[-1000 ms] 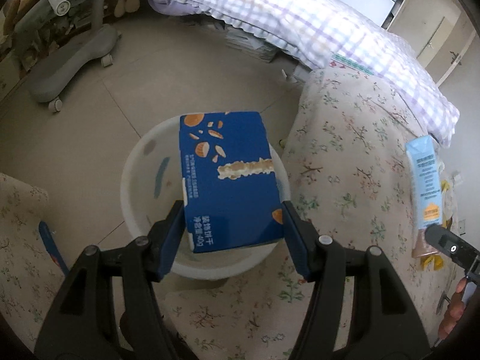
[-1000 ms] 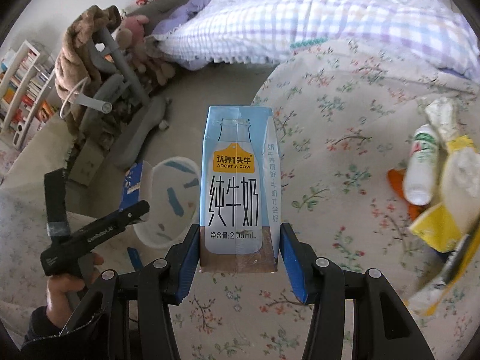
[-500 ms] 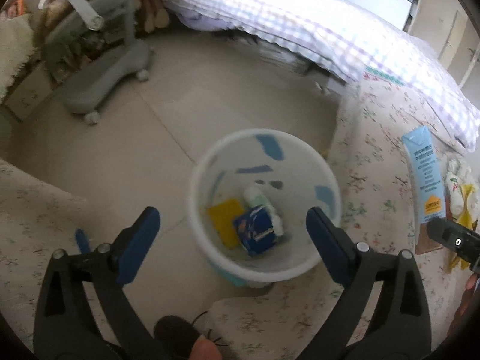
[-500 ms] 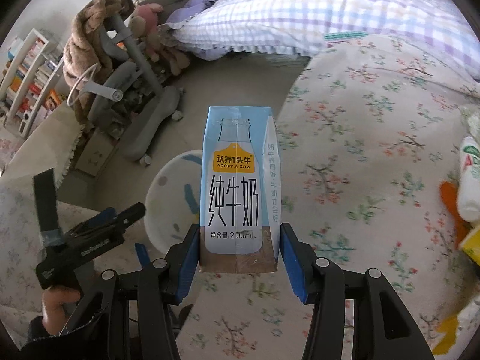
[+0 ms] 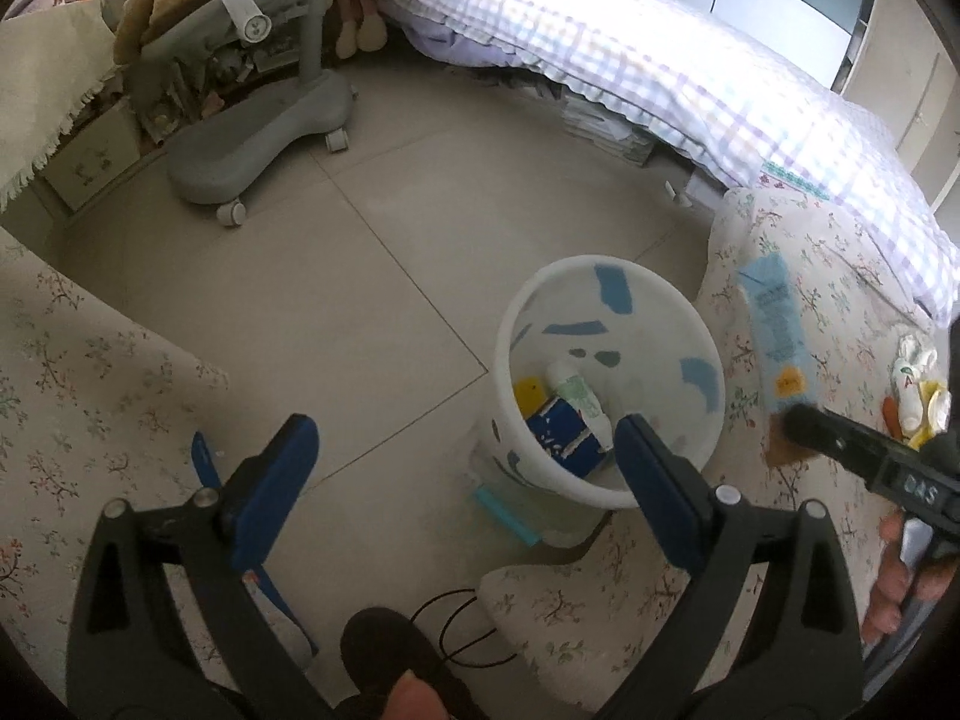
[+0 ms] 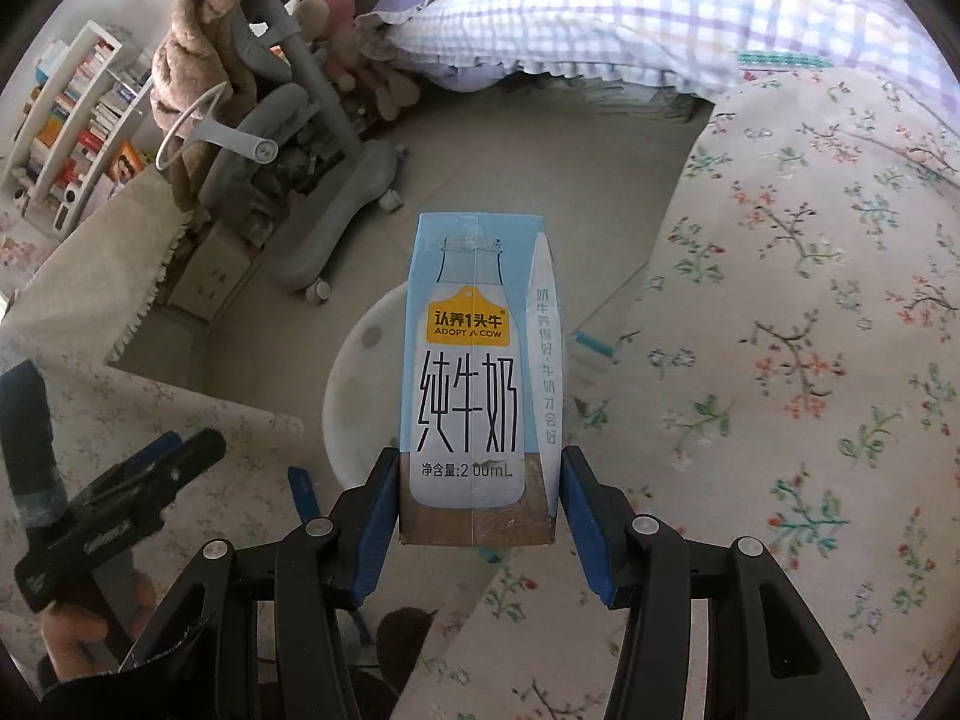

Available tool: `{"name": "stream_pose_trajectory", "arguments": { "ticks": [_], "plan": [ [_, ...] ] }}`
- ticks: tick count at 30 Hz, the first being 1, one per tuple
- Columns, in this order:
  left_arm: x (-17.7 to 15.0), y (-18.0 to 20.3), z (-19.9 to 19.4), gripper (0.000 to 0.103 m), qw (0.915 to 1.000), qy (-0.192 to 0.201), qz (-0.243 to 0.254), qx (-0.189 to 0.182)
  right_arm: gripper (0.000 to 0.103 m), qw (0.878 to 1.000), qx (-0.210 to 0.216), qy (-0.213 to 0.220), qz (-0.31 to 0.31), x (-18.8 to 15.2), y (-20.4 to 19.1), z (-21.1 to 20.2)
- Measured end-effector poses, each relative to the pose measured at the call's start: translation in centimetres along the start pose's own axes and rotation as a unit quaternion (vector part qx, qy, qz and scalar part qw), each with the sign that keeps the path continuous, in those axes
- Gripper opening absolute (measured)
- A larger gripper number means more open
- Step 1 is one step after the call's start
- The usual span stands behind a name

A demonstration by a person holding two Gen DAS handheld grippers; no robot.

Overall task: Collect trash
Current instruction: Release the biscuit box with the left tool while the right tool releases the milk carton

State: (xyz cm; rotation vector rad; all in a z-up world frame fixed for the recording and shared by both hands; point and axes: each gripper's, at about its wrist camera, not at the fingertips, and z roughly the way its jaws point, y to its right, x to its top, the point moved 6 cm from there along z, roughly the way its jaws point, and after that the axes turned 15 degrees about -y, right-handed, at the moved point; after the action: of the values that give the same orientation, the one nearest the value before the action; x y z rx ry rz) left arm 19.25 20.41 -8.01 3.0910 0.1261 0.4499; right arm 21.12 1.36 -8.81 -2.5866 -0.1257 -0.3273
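left tongs [image 5: 459, 468] spread, bare | right tongs [image 6: 480, 495] pinching milk carton [image 6: 477, 372] | bin [image 5: 606, 384] contents: left view only

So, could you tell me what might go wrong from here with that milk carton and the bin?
The right gripper grips the milk carton only near its base while its jaws are opening, so the tall carton could tip out early. It hangs near the white bin's rim by the floral cover, so it might miss. The bin is narrow and already holds a blue box.
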Motion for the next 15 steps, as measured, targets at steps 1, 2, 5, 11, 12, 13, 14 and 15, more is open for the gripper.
{"name": "stream_pose_trajectory", "arguments": {
  "ticks": [1, 2, 5, 11, 12, 13, 14, 15],
  "plan": [
    [-0.1, -0.1, -0.1, 0.099, 1.0000, 0.000, -0.001, -0.001, 0.055, 1.000, 0.015, 0.008, 0.001, 0.2, -0.3, 0.1],
    [-0.1, -0.3, -0.2, 0.099, 1.0000, 0.001, -0.002, -0.001, 0.064, 1.000, 0.023, 0.010, 0.002, 0.3, -0.4, 0.2],
    [-0.4, -0.8, -0.5, 0.099, 1.0000, 0.004, -0.006, -0.002, 0.078, 1.000, 0.014, 0.017, 0.011, 0.3, -0.2, -0.1],
    [-0.8, -0.8, -0.6, 0.099, 1.0000, 0.004, -0.001, 0.003, 0.078, 0.999, -0.044, 0.028, -0.001, -1.1, 0.2, -2.7],
    [-0.9, -0.7, -0.6, 0.099, 1.0000, 0.003, 0.000, 0.003, 0.078, 0.998, -0.053, 0.031, -0.001, -1.4, 0.5, -3.3],
    [-0.9, -0.5, -0.7, 0.099, 1.0000, 0.003, 0.002, 0.001, 0.078, 0.997, -0.062, 0.034, -0.001, -1.8, 0.8, -3.9],
    [-0.9, -0.3, -0.7, 0.099, 1.0000, 0.002, 0.003, -0.001, 0.078, 0.996, -0.074, 0.039, 0.001, -2.2, 1.2, -4.8],
    [-0.9, 0.0, -0.7, 0.099, 1.0000, 0.002, 0.005, -0.005, 0.078, 0.996, -0.082, 0.044, 0.001, -2.6, 1.5, -5.6]
  ]
}}
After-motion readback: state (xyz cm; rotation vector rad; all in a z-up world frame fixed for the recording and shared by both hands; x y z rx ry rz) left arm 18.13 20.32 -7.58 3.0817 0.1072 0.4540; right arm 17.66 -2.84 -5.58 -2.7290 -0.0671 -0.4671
